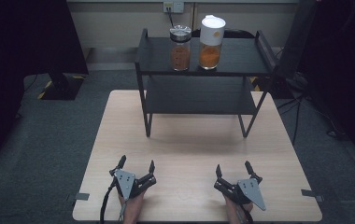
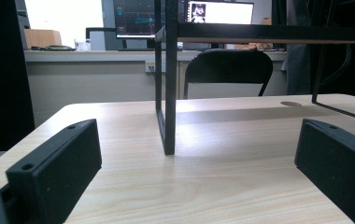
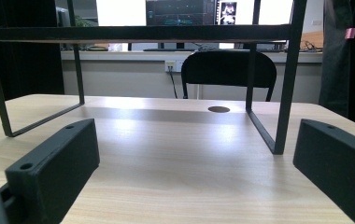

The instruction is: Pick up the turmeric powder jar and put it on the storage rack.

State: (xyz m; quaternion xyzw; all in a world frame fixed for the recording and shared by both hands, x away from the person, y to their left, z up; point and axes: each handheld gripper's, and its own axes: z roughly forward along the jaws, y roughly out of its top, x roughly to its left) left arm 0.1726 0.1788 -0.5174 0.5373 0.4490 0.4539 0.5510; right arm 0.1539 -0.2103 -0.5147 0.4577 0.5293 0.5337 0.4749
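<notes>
Starting position: we rested the left claw [image 1: 136,166] and right claw [image 1: 234,168] on the tabletop [image 1: 189,149], jaws apart and empty, with both jars [image 1: 180,48] untouched on the black shelf [image 1: 241,58], everything remaining undone.

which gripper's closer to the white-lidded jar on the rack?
Right. The right gripper sits at the table's near edge, almost in line below the white-lidded jar; the left gripper sits farther off to the left. Both open.
</notes>
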